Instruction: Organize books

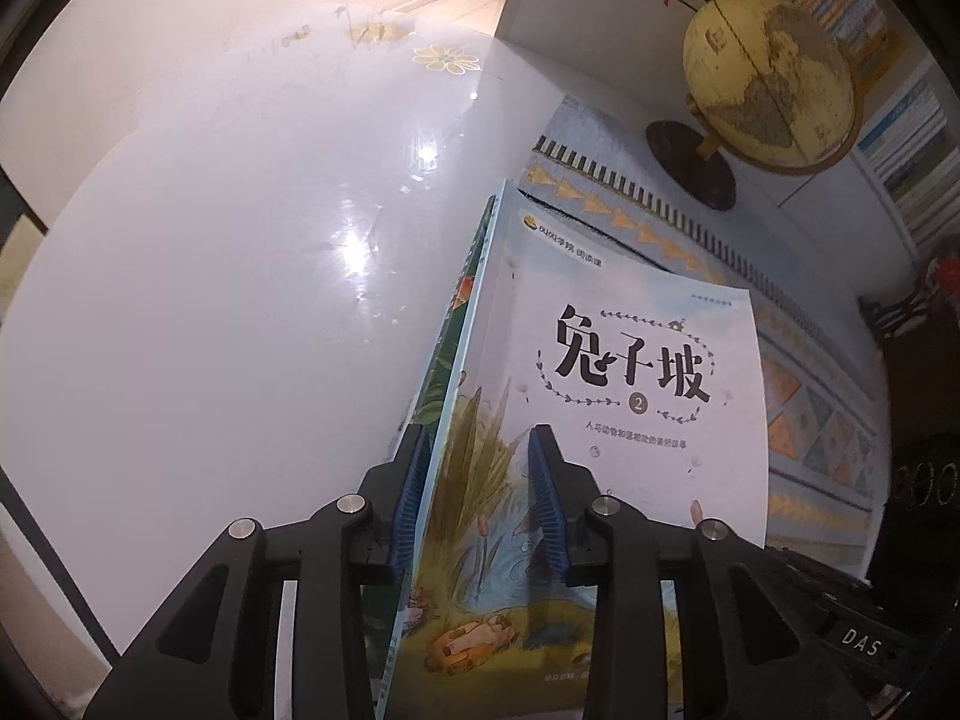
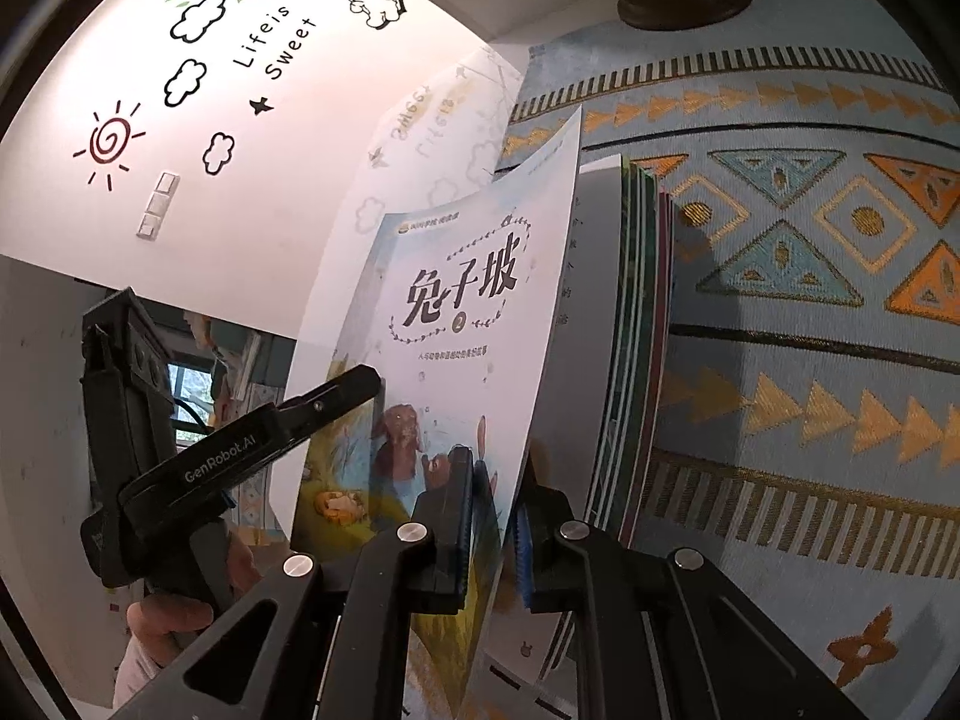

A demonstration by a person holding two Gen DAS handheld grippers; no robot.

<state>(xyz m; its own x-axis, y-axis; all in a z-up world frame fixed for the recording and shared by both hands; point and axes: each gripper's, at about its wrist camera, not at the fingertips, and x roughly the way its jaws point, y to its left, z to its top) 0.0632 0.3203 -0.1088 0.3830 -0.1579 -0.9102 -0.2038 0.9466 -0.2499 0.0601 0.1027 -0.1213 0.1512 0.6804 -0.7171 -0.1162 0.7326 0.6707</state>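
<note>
Pale blue and printed with large black characters, the front cover of a book (image 1: 630, 360) faces the left wrist camera. The book stands upright on its edge, with a green book (image 1: 456, 324) close against its far side. Both stand where the glossy white worktop (image 1: 240, 270) meets a blue patterned cloth (image 1: 810, 420).

The left gripper (image 1: 477, 435) straddles their spine side. One jaw lies by the green book and the other over the painted cover. The jaws stand a little apart, and I cannot tell whether the pads press.

From the right wrist camera the cover bows away from the grey page block, and other books (image 2: 645, 330) with green and red edges stand just behind it. The right gripper (image 2: 498, 474) has its jaws nearly closed, pinching the lower edge of that cover.

A hand (image 2: 168, 618) holds the left tool at the left of this view. A yellow globe (image 1: 768, 78) on a dark base stands further back on the cloth, well apart from the books.
</note>
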